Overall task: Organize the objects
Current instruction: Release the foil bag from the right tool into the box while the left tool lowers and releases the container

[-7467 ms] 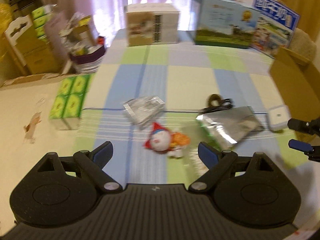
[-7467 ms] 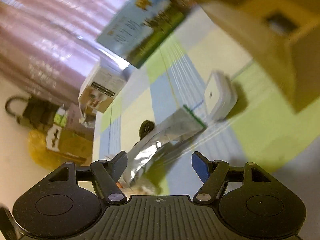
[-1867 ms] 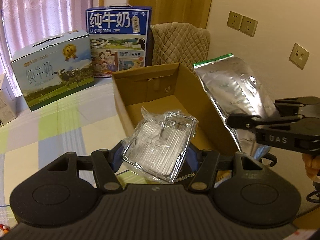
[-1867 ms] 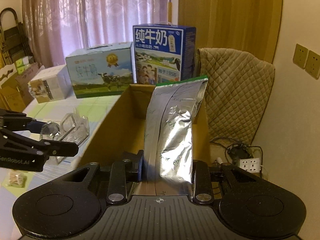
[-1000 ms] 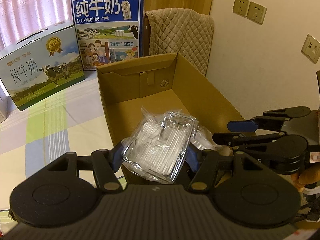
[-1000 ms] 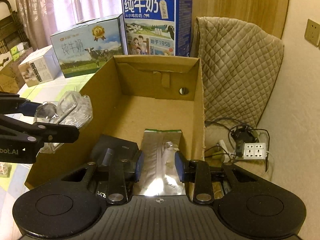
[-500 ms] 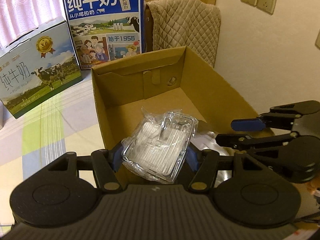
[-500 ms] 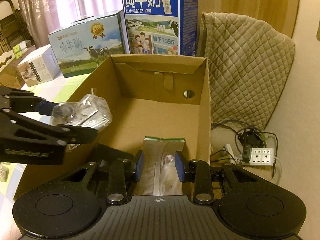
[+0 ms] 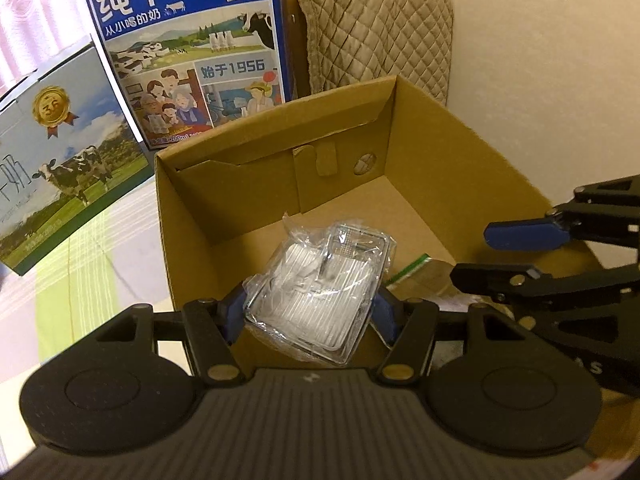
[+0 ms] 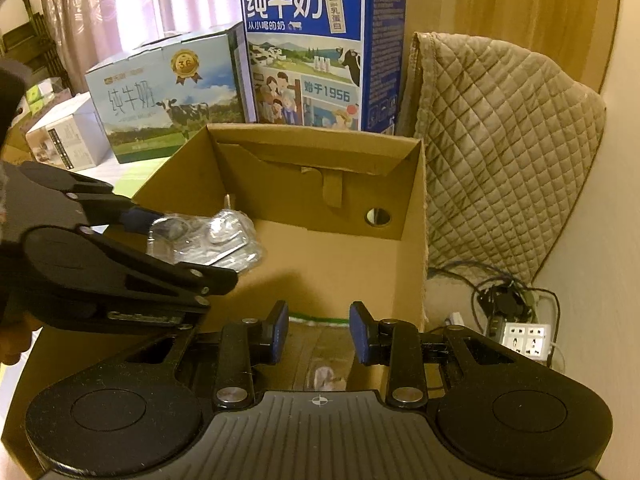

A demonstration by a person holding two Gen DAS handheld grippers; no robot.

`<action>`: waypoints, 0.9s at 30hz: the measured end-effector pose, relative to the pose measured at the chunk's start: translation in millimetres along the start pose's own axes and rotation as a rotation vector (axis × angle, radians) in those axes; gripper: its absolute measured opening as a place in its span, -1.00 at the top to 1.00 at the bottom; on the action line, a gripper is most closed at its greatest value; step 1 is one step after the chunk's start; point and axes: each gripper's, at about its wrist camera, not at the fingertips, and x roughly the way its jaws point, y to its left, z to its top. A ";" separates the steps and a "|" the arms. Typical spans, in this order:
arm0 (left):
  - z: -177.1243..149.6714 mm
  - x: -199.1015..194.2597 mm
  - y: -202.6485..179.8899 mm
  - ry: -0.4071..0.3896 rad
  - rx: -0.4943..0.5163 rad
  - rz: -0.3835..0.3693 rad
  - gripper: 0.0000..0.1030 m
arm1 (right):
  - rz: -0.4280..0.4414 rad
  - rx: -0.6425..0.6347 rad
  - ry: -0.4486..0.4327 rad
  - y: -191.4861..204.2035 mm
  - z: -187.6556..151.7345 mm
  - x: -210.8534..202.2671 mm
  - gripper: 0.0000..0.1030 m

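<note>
While left claw (image 9: 310, 312) grips one clear pack (image 9: 320, 288), right claw (image 10: 318, 334) agape, empty, over one box (image 10: 416, 240).

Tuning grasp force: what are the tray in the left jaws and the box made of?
Tray: looks like clear rigid plastic in a crinkly film bag, glossy with ribbed highlights. Box: plain brown cardboard, matte, folded flaps and cut edges visible.

the left gripper (image 9: 310, 312) clamps a clear wrapped plastic tray (image 9: 320, 292) above the open brown cardboard box (image 9: 472, 160); the right gripper (image 9: 476, 252), jaws parted, hangs over the box's right side above a silver foil pouch (image 9: 436, 276).
</note>
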 end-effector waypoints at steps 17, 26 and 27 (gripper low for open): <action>-5.8 -11.6 4.4 -0.033 0.004 -0.008 -0.43 | -0.005 0.004 -0.022 5.5 -5.1 -11.2 0.03; -21.3 -54.7 9.3 -0.062 -0.052 -0.041 -0.51 | -0.003 0.039 -0.055 14.6 -18.8 -42.4 -0.13; -23.2 -60.5 9.8 -0.067 -0.061 -0.044 -0.51 | -0.004 0.045 -0.059 15.4 -20.0 -46.2 -0.14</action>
